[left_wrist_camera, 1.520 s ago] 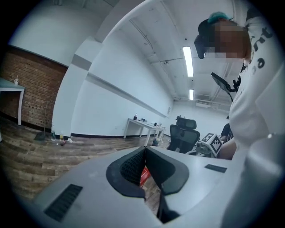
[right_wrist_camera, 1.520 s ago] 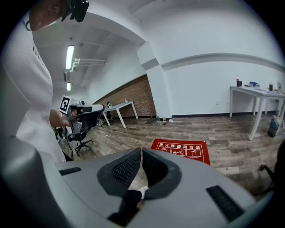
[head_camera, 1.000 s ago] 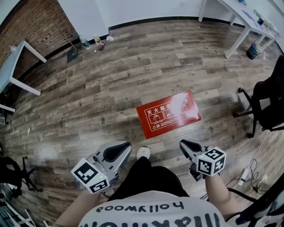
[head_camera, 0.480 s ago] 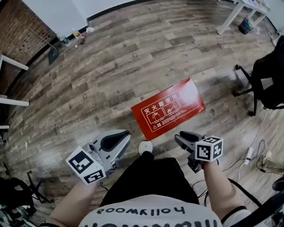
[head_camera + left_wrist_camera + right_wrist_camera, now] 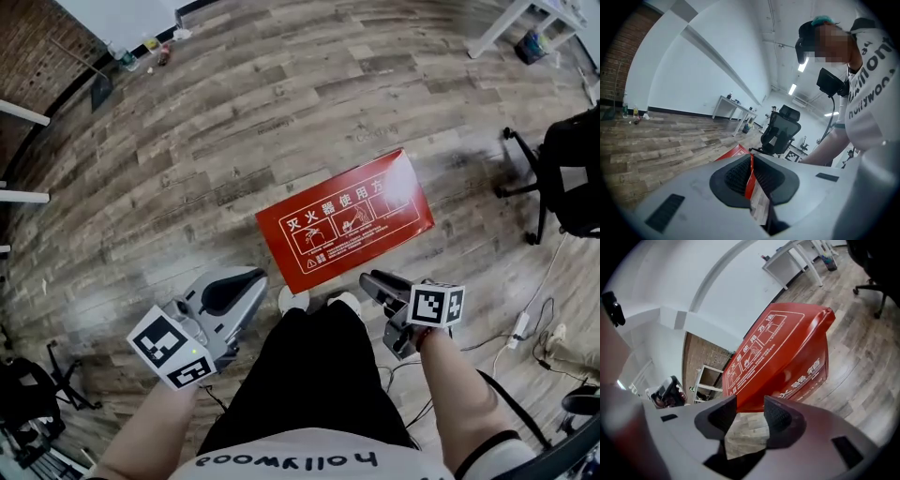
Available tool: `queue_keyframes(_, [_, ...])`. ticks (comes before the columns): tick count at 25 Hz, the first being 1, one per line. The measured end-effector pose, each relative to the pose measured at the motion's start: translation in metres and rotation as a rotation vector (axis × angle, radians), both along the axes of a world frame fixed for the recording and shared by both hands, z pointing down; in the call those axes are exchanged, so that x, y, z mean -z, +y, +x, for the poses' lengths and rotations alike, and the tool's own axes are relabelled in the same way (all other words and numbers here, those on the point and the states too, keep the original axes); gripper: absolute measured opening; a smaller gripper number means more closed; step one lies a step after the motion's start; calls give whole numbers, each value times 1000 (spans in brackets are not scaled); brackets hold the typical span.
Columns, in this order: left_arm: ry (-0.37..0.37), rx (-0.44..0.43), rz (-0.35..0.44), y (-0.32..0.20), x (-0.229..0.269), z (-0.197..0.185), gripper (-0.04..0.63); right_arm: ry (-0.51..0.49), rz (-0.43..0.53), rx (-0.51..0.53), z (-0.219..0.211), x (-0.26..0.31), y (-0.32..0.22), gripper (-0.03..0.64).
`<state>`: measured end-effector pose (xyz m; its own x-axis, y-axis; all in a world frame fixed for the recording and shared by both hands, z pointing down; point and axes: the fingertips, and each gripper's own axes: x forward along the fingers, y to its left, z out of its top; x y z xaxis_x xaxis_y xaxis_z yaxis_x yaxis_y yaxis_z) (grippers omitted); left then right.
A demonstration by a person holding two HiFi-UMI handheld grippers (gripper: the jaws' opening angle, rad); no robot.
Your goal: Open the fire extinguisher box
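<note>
L hand-held gripper (image 5: 247,283), grey plastic w/ ribbed black pads, is hovering fully closed, empty. Ctr: flat rectangular glossy red fire extinguisher box (image 5: 345,220), white "灭火器使用方…" + pictograms, is lying on wood-plank floor (image 5: 234,122). R hand-held gripper (image 5: 368,279): jaws have just been opening, now wide, nothing between.

Right claw (image 5: 750,408), jaws just opened wide, empty, near red fire extinguisher box (image 5: 778,348) on plank floor (image 5: 862,357)
</note>
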<state>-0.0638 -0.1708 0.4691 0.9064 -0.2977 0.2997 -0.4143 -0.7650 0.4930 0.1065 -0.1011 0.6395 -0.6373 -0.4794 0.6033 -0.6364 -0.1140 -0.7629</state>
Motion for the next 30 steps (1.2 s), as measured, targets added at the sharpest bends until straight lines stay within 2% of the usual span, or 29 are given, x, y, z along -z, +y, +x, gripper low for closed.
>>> queue_keyframes(3, [-15, 27, -17, 5, -11, 6, 6, -58, -13, -15, 5, -12, -9, 166])
queue_keyframes(7, [-18, 56, -40, 10, -20, 19, 6, -124, -23, 24, 0, -23, -17, 166])
queue_keyframes(10, [-13, 72, -46, 12, -21, 28, 6, -183, -27, -1, 0, -26, -25, 167])
queue_keyframes(14, [-19, 89, -50, 16, -23, 33, 6, -196, -67, -65, 11, -36, -29, 167])
queue_keyframes(17, [-30, 117, -50, 17, -25, 32, 6, -196, -69, -59, 18, -43, -33, 169])
queue_keyframes(21, [-45, 136, -52, 21, -27, 31, 6, -359, -9, -68, 5, -31, -42, 169])
queue_keyframes(25, [-48, 146, -47, 25, -23, 33, 6, -356, -25, -98, 9, -31, -39, 132])
queue_keyframes(30, [-38, 153, -28, 32, -16, 37, 6, -384, -35, -126, 11, -22, -32, 124])
